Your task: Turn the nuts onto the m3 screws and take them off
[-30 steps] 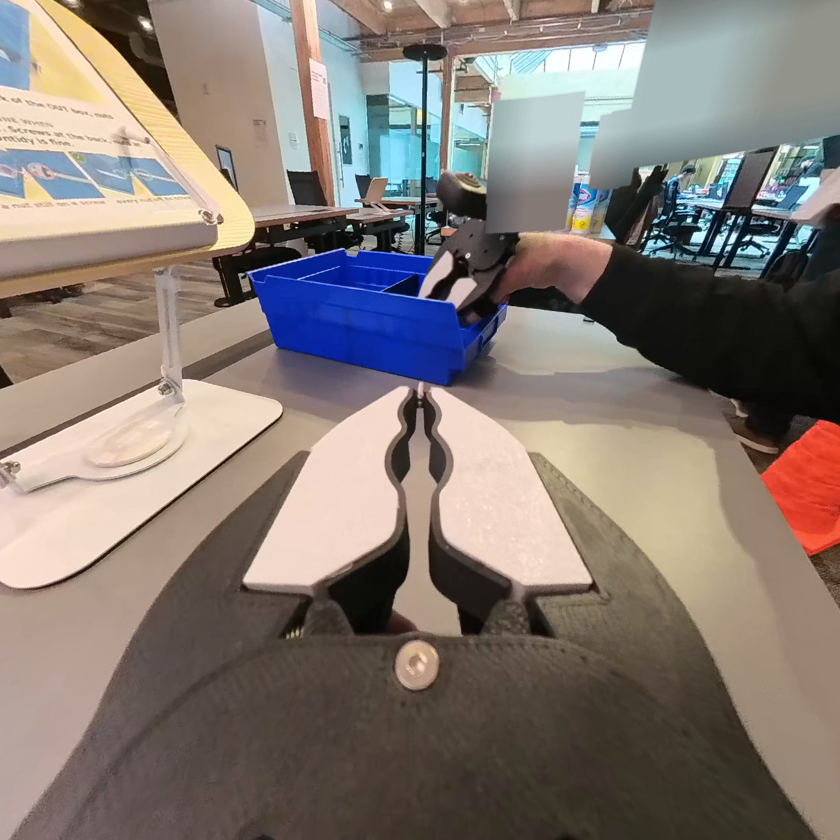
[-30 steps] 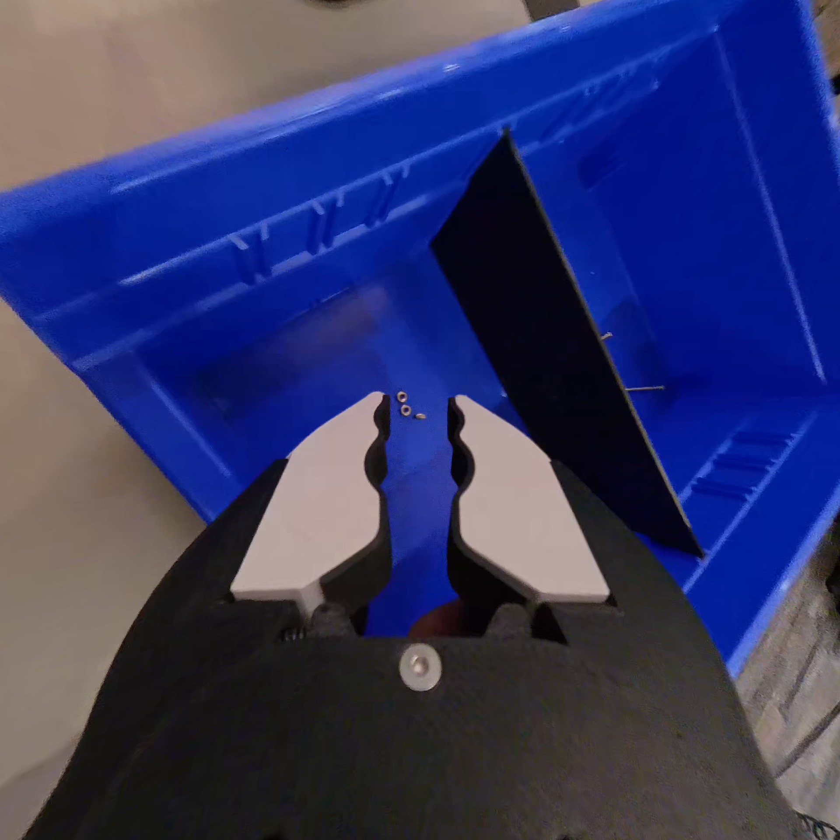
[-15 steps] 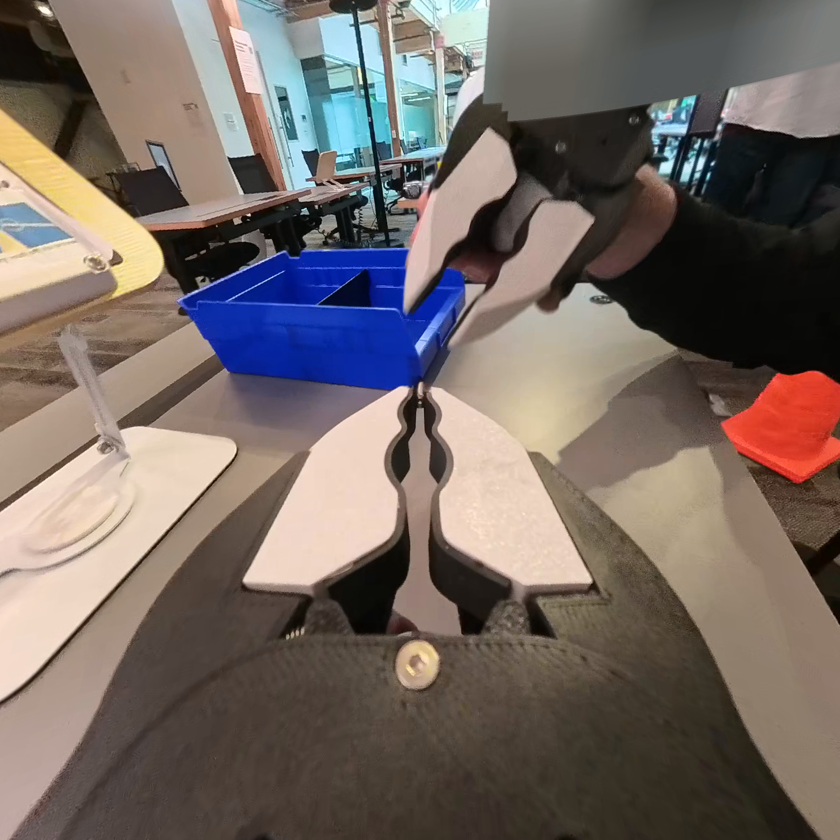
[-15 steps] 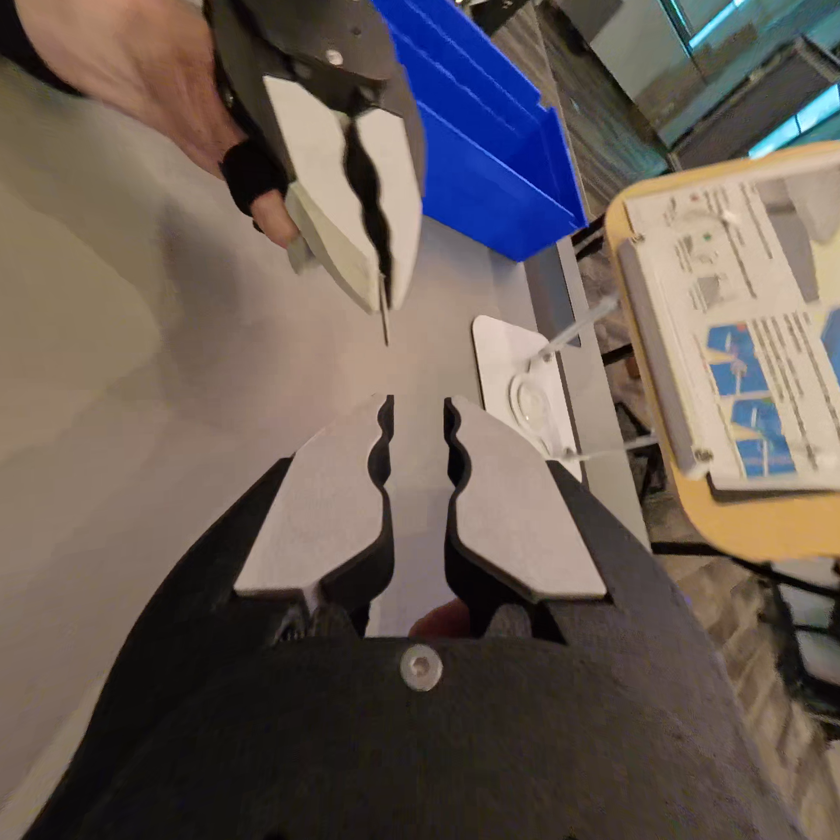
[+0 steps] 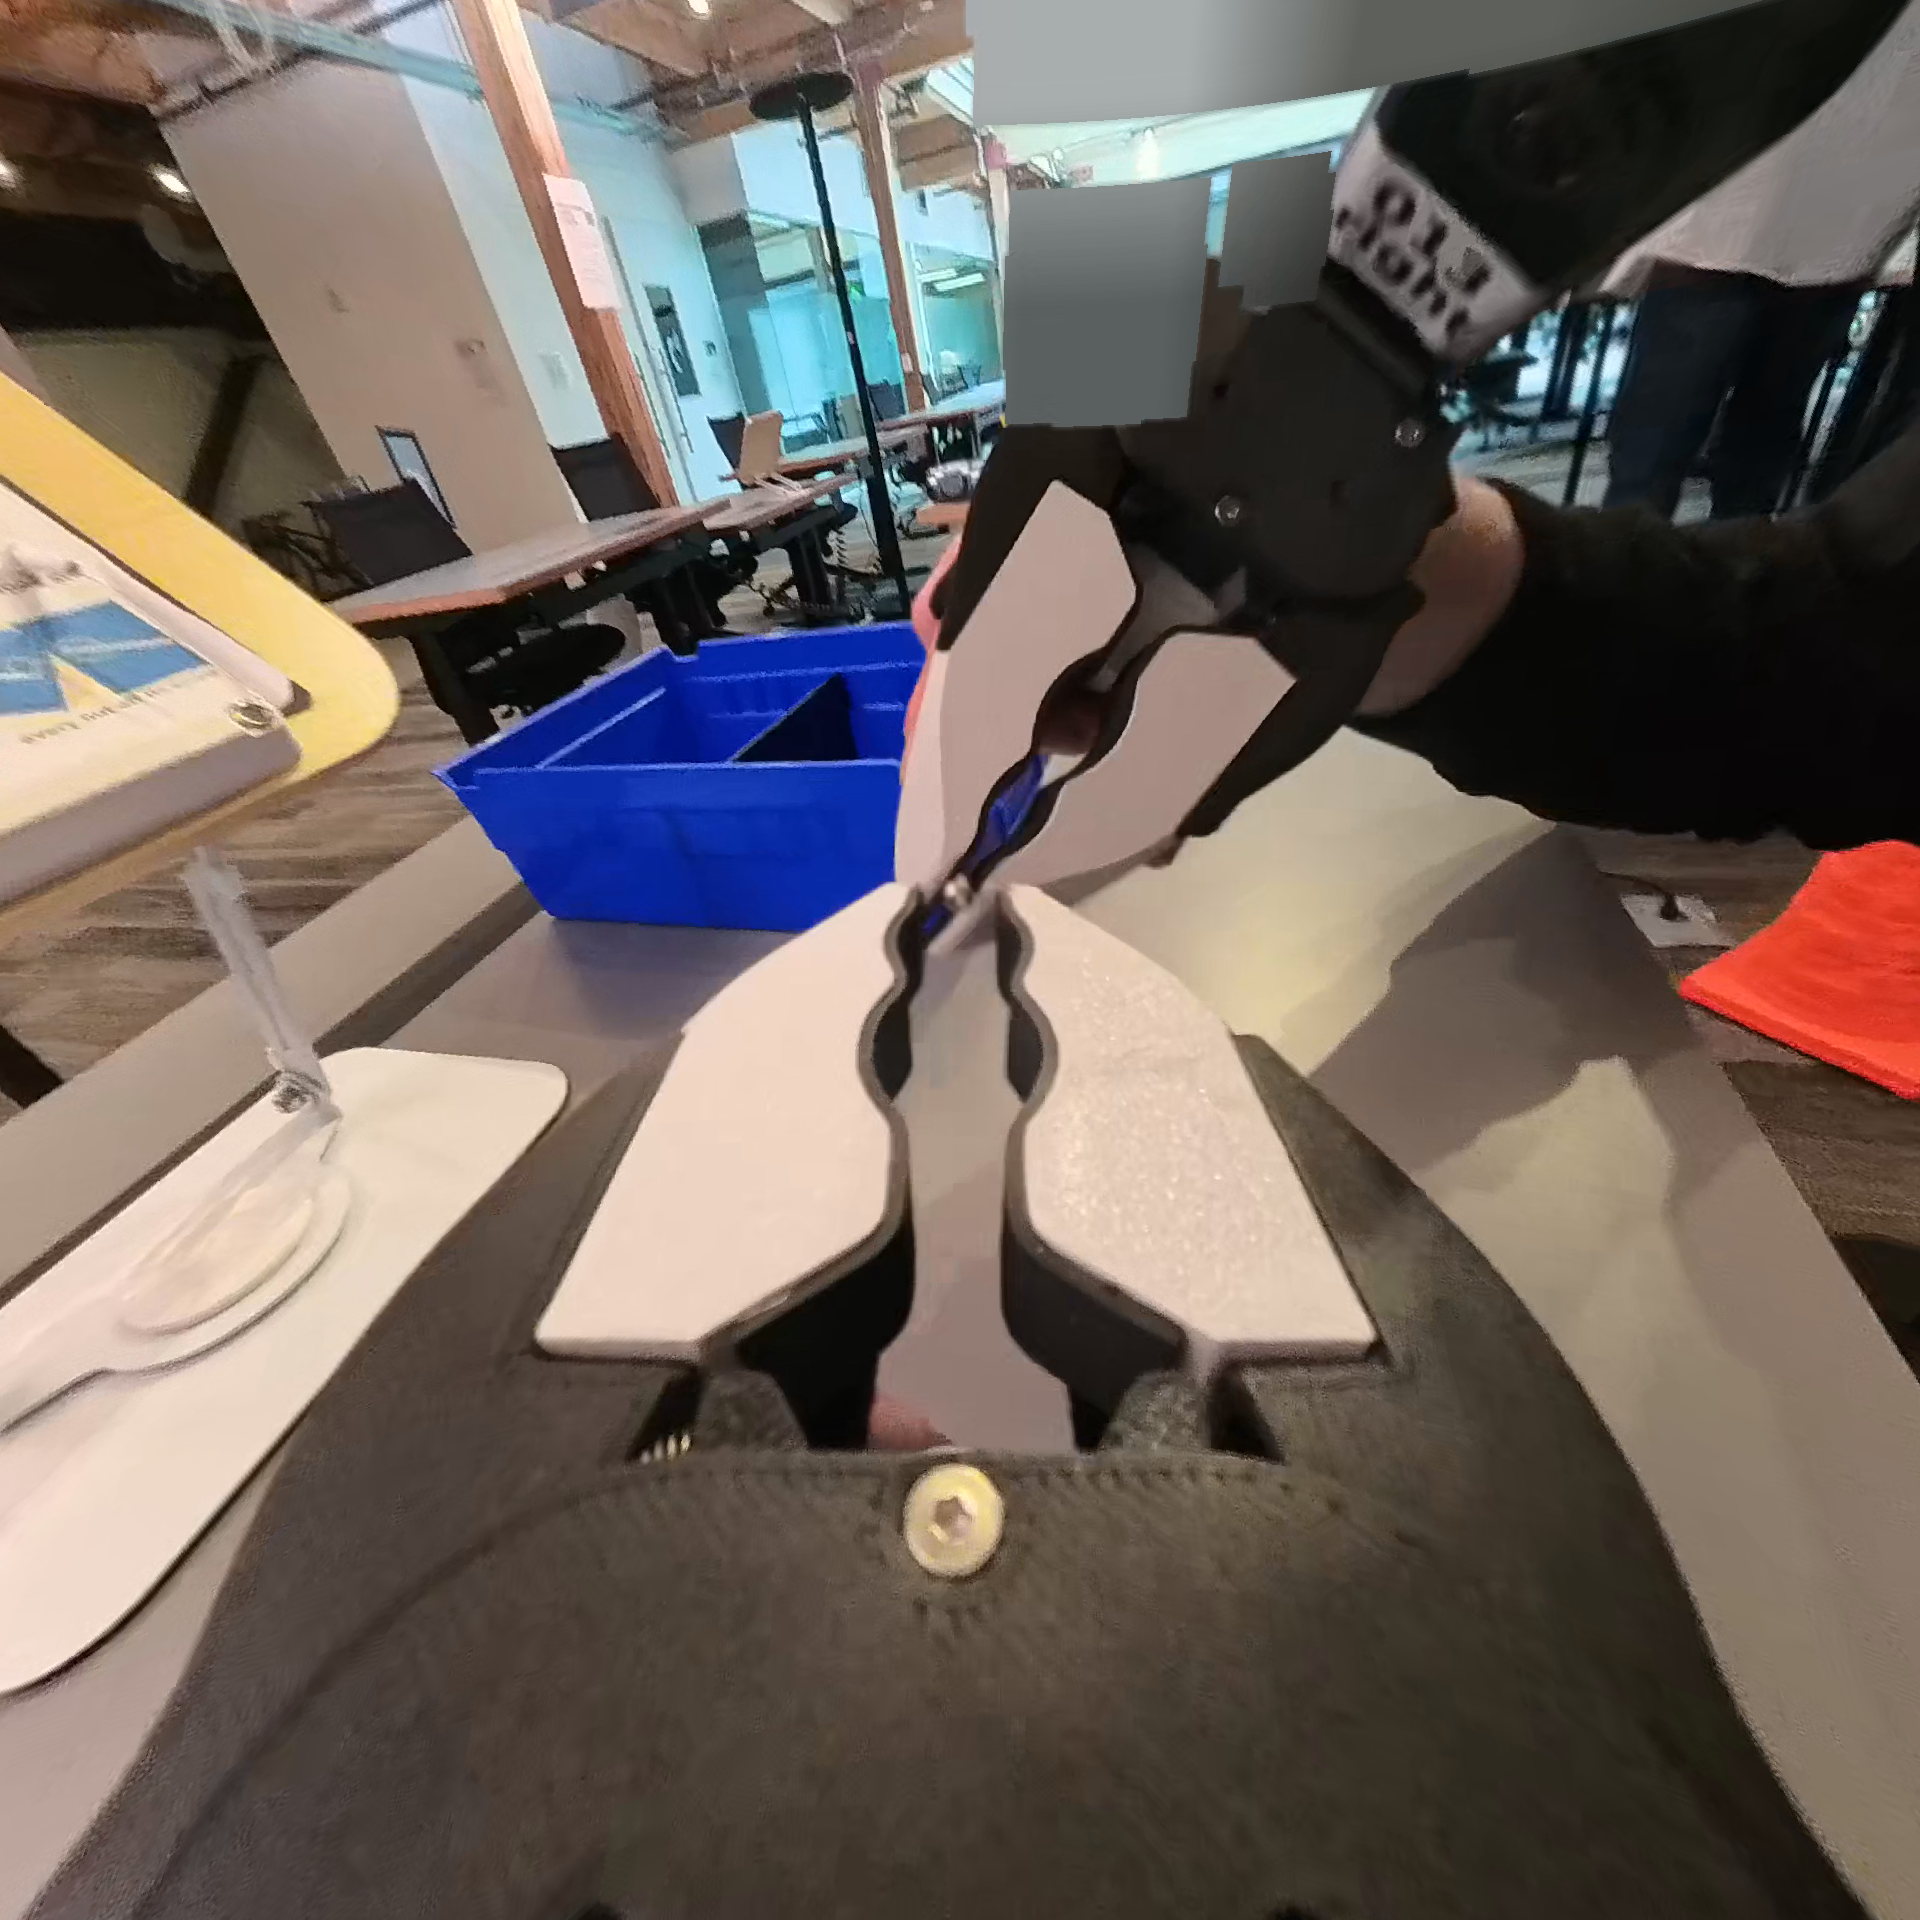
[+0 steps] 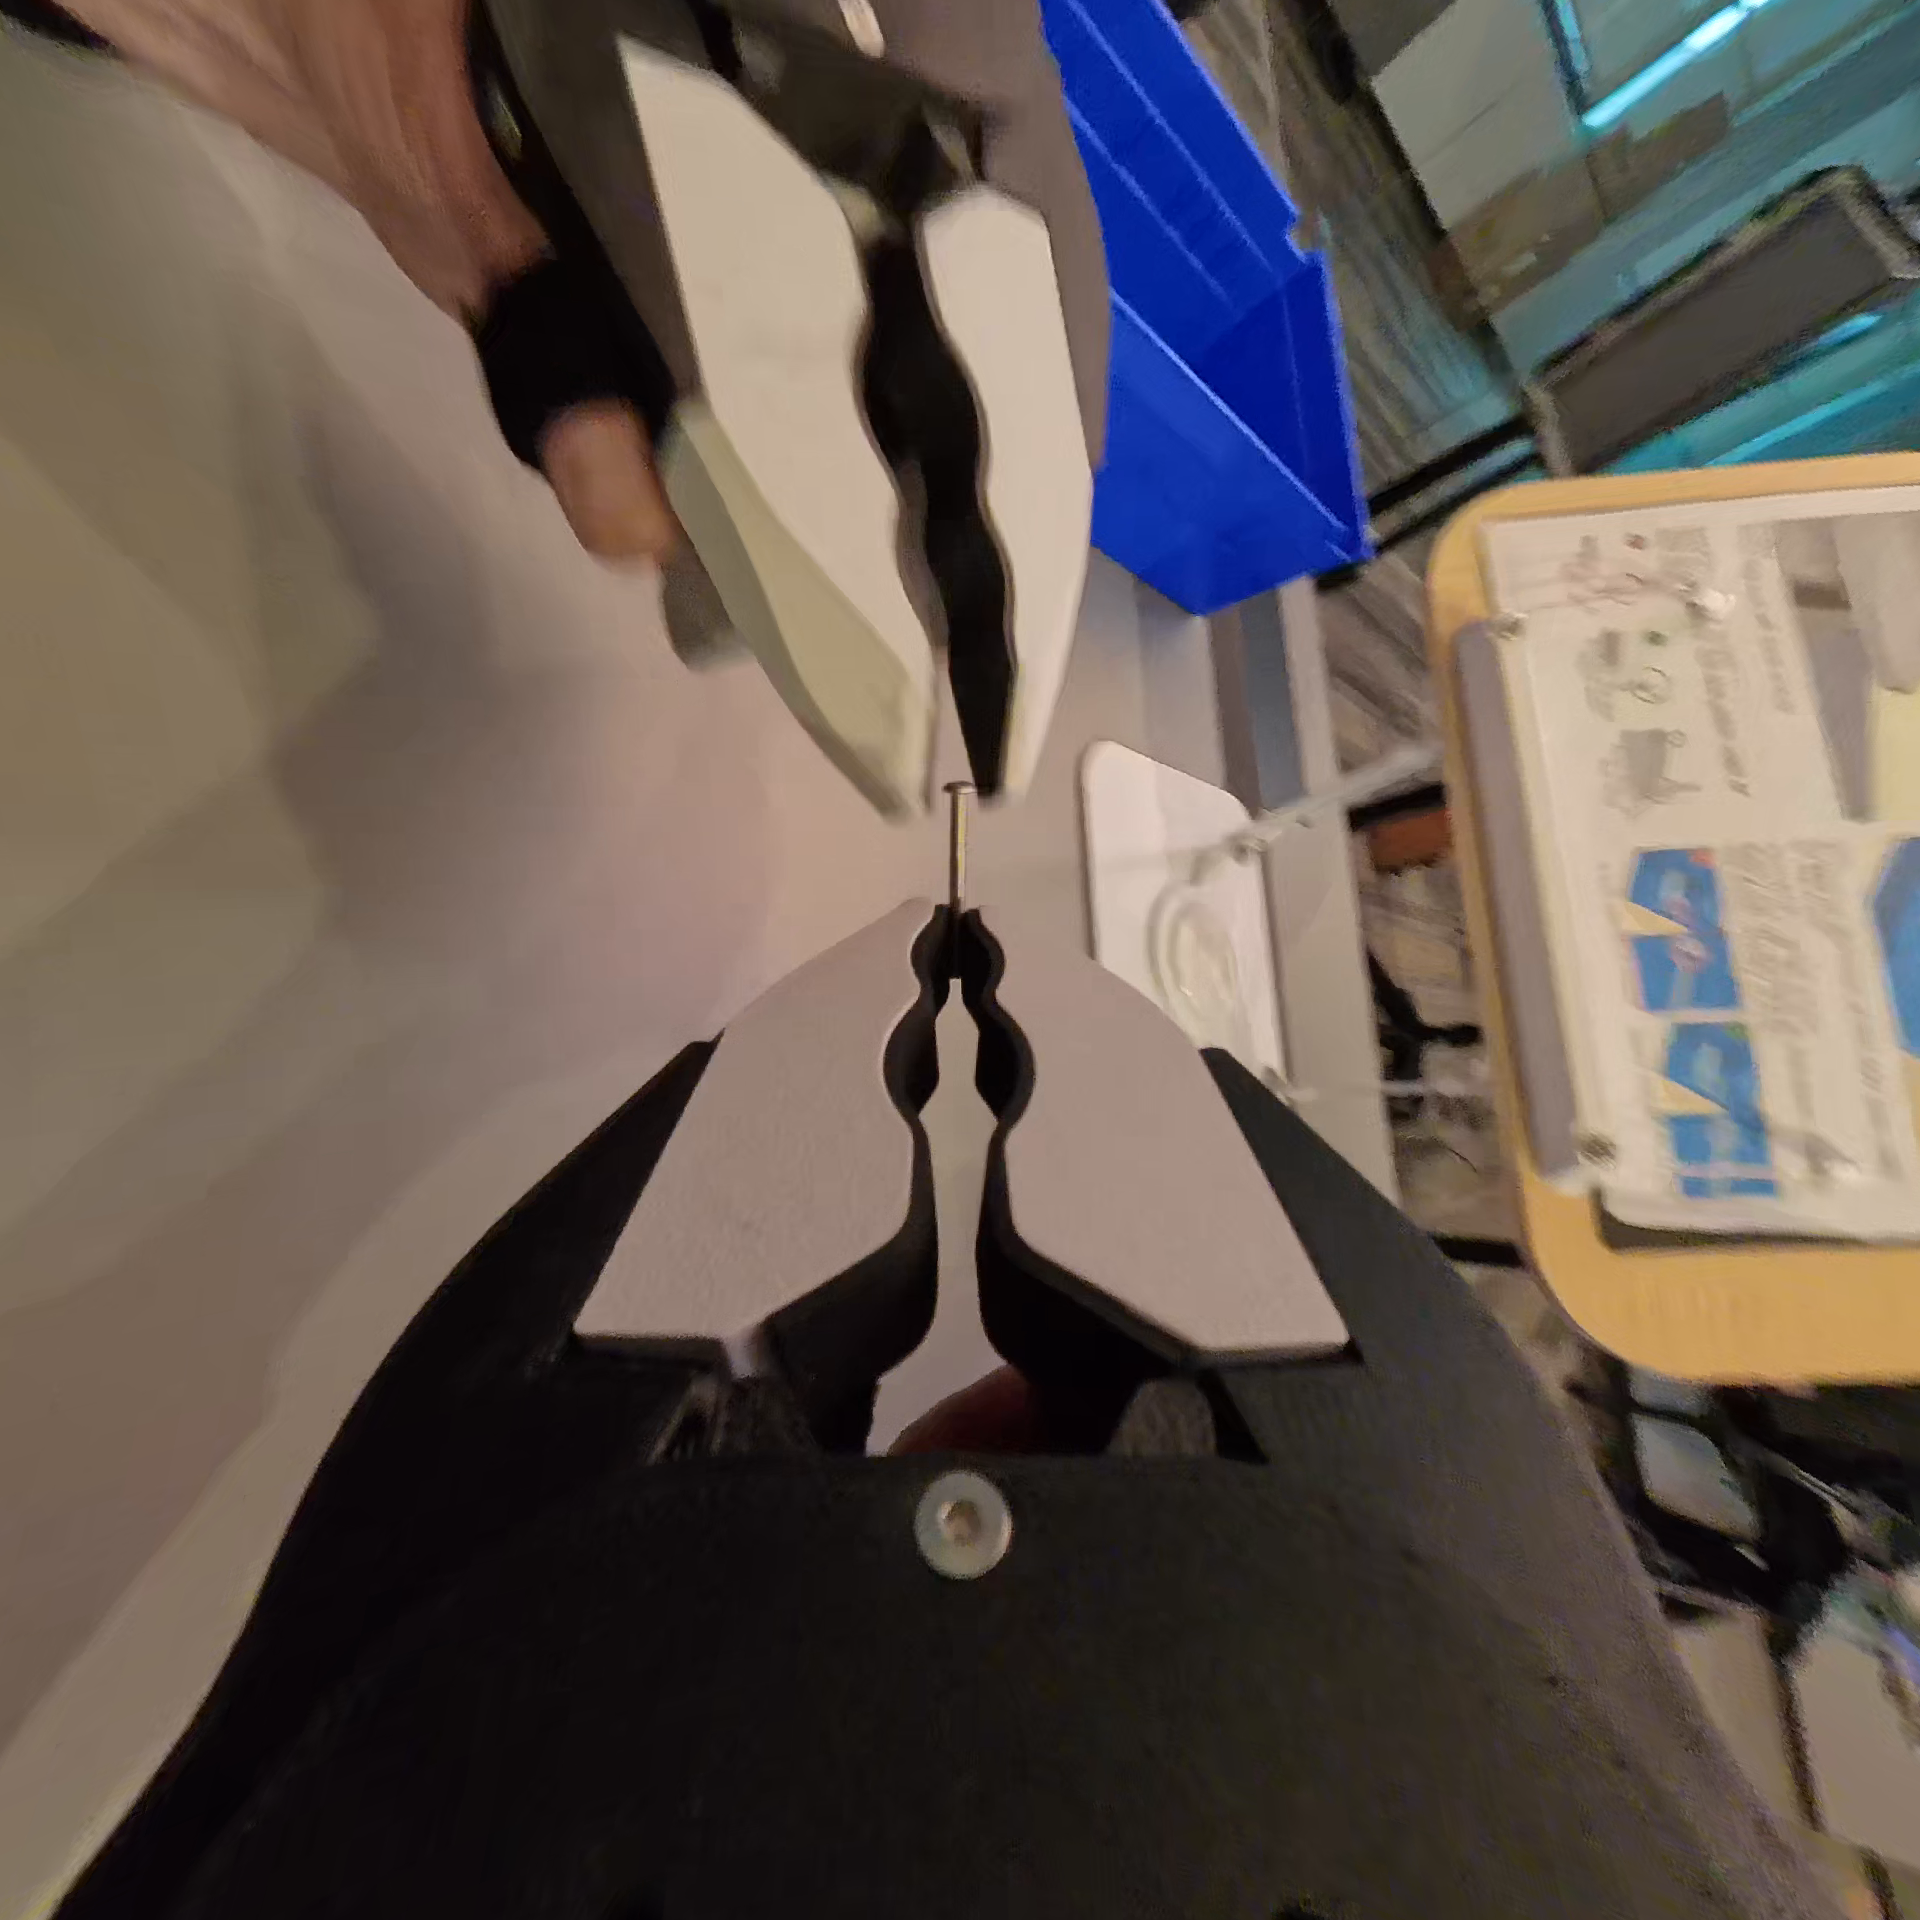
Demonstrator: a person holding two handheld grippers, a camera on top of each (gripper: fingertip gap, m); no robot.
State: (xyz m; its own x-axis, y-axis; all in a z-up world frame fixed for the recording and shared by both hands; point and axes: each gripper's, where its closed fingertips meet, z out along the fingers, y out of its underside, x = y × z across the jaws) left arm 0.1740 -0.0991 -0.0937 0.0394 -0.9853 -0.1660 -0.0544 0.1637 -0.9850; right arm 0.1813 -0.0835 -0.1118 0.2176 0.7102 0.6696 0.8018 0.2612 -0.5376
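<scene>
A thin silver M3 screw (image 6: 957,852) stands out of my right gripper (image 6: 954,916), which is shut on its lower end, head pointing away. My left gripper (image 6: 951,795) faces it tip to tip, with its jaws slightly apart around the screw head. In the left wrist view my left gripper (image 5: 957,914) is open, and the right gripper (image 5: 961,883) comes down from the upper right, held by a hand in a black sleeve. The screw (image 5: 954,890) shows as a small silver spot between the two sets of tips. I see no nuts in either view.
A blue divided bin (image 5: 675,821) stands on the grey table (image 5: 1507,1143) behind the grippers; it also shows in the right wrist view (image 6: 1216,395). An instruction board (image 5: 125,665) on a white-based stand (image 5: 208,1247) is at the left. An orange object (image 5: 1829,966) lies off the table's right edge.
My right gripper left the blue bin, swung to face the left gripper and shut on the screw. My left gripper, which was shut on the screw, has opened.
</scene>
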